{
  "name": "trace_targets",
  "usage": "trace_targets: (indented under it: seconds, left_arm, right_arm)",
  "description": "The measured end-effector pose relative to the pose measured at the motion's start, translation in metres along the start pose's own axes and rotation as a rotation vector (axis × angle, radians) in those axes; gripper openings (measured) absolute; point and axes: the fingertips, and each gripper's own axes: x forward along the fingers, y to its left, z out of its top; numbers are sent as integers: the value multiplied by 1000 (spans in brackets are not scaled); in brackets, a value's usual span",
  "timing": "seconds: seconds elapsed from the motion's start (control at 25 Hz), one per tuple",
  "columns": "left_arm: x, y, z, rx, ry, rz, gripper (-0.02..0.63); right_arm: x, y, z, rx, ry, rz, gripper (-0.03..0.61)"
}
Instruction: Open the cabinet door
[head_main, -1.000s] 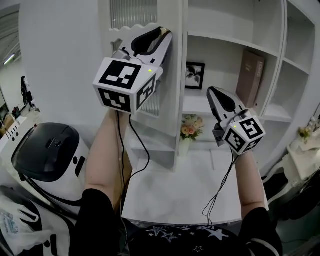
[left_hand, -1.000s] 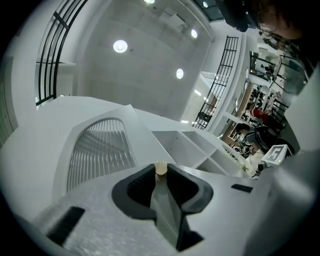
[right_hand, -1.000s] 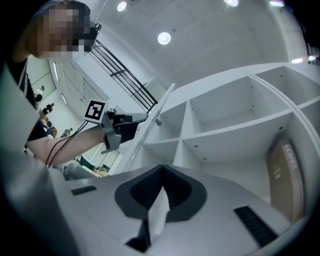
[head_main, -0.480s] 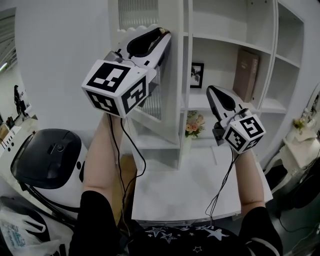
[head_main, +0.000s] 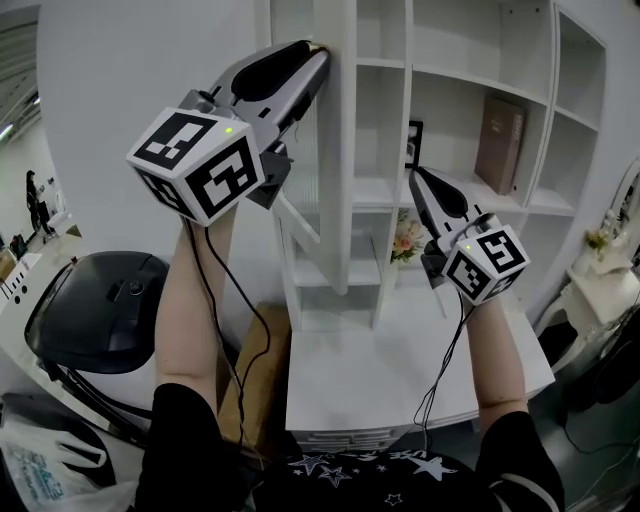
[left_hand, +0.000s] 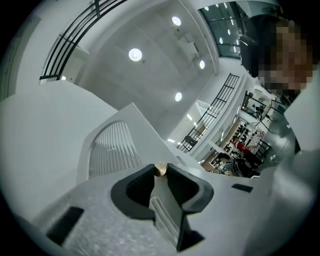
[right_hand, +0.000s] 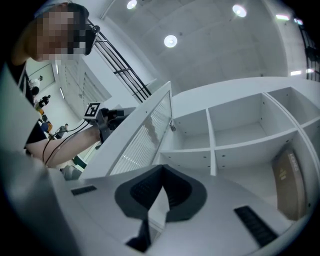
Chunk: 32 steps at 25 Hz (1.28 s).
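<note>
Bright, even light fills every view. Round lamps (left_hand: 135, 54) shine above the door (left_hand: 112, 150) in both gripper views, without glare; shadows beside the door are faint. Those views bow strongly, blacken at the corners and blur below the door. The head view is sharp.

Head view hides a fair bit. The framed picture (head_main: 414, 140) just above the right hand-held gripper (head_main: 413, 172) is mostly covered by a cabinet upright (head_main: 408, 90). The flowers (head_main: 404, 240) sit half hidden behind that gripper's body. The lettering on the brown book (head_main: 500, 140) to its right is way too small to read. The brass knob (left_hand: 159, 169) at the left hand-held gripper (head_main: 320, 50) tips is barely a sliver from up there. The cabinet door (head_main: 335, 200) runs off the top edge.
</note>
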Motion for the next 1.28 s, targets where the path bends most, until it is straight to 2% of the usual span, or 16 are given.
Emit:
trace_targets:
  seconds: [0.2, 0.4, 0.64, 0.8, 0.92, 1.08, 1.16, 1.28]
  left_arm:
    - [-36, 21, 16, -90, -45, 1, 94]
    - [-64, 40, 24, -103, -28, 5, 100]
    - [-91, 59, 27, -159, -62, 45, 101]
    - [-109, 75, 31, -163, -67, 82, 101]
    - [-115, 78, 31, -132, -49, 103, 99]
    - [-119, 73, 23, -75, -5, 149, 44]
    - [-125, 71, 21, -75, -31, 174, 9]
    - [-140, 66, 12, -103, -60, 194, 9]
  right_arm:
    - [7, 43, 2, 16, 4, -13, 6]
    - [9, 88, 10, 14, 12, -34, 8]
    - [1, 129, 14, 18, 40, -70, 6]
    - [2, 151, 11, 10, 73, -54, 8]
    - [4, 158, 12, 5, 84, -49, 8]
    - [10, 168, 10, 14, 81, -43, 6]
    - [10, 171, 7, 22, 83, -49, 6]
    - [4, 175, 0, 25, 93, -72, 8]
